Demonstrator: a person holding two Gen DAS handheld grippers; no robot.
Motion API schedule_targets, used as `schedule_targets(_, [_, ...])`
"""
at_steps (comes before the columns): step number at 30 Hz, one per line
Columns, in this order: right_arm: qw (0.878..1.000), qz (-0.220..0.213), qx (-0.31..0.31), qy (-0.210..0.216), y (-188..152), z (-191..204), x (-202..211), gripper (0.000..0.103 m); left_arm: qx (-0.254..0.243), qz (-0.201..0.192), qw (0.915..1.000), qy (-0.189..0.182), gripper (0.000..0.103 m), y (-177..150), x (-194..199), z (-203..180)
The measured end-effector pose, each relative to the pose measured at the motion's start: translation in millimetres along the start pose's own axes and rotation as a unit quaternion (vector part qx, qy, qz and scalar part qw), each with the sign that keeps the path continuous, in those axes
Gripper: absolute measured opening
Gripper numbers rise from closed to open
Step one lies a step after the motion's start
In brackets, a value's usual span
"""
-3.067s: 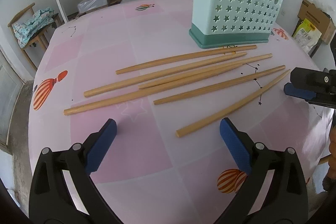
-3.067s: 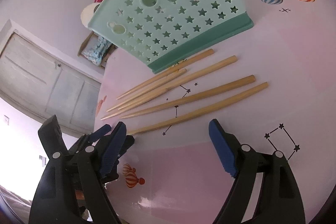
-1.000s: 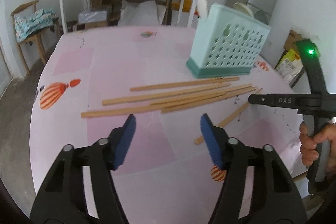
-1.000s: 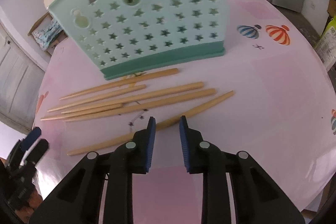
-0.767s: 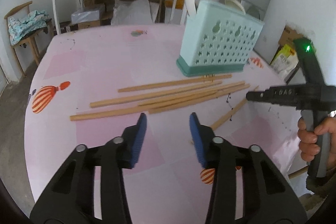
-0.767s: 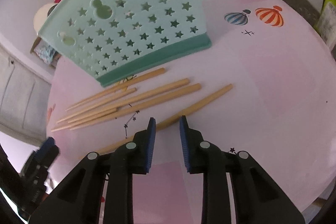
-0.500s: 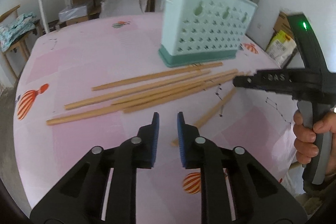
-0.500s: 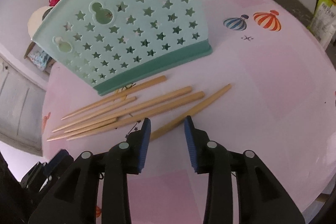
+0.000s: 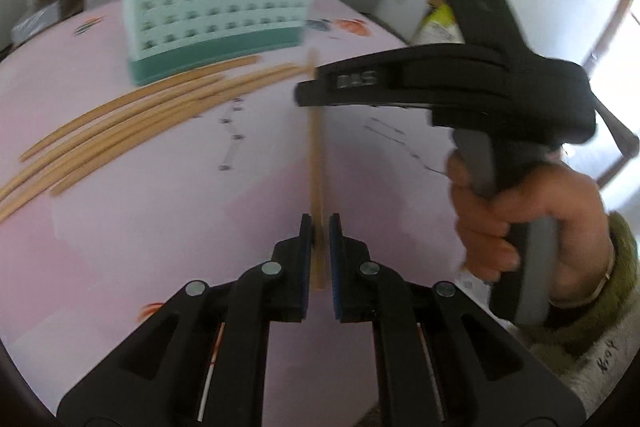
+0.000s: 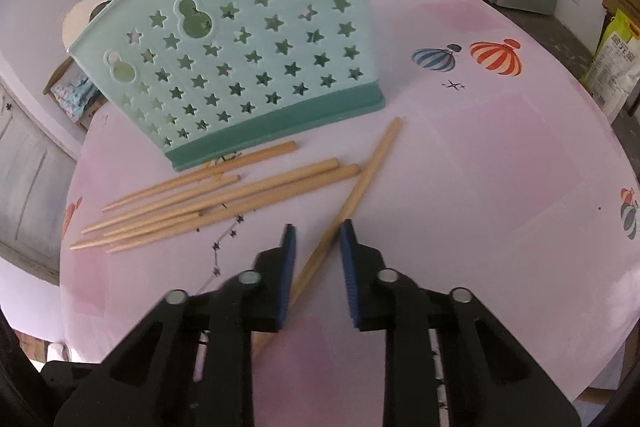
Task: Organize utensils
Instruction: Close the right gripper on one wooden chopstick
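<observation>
While closing, left gripper (image 9: 318, 229) around chopstick (image 9: 316, 155).

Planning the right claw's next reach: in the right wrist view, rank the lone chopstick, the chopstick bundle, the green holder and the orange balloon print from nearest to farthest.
1. lone chopstick: between the claw's pads.
2. chopstick bundle: ahead-left.
3. green holder: behind the bundle.
4. orange balloon print: far right; too close to call against the holder.

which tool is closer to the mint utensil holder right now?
Right. The right tool straddles the stray chopstick partway up, a short way before the holder. The left tool grips that chopstick's near end, farther back.
</observation>
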State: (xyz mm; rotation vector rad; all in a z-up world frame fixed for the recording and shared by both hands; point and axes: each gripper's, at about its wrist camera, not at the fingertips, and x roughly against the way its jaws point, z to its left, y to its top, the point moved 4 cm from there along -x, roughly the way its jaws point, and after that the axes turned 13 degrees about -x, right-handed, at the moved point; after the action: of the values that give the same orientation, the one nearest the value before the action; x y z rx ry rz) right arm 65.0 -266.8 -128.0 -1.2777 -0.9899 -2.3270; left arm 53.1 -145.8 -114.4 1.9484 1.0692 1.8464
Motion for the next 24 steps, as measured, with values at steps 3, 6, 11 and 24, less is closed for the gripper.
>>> schedule_targets(3, [1.0,0.001,0.004,0.006,3,-11,7,0.011,-0.03,-0.018,0.9994,0.006,0.007,8,7,-6])
schedule_targets(6, [1.0,-0.003,0.001,0.01,3,-28,12,0.008,-0.052,-0.031,0.9971,0.046,0.007,22,14,3])
schedule_targets(11, [0.998,0.007,-0.023,0.051,3,-42,15,0.007,-0.107,-0.009,0.988,0.111,0.007,53,3,27])
schedule_targets(24, [0.992,0.024,-0.042,0.116,5,-61,11,0.007,-0.231,0.055,0.9586,0.157,0.013,82,-55,30])
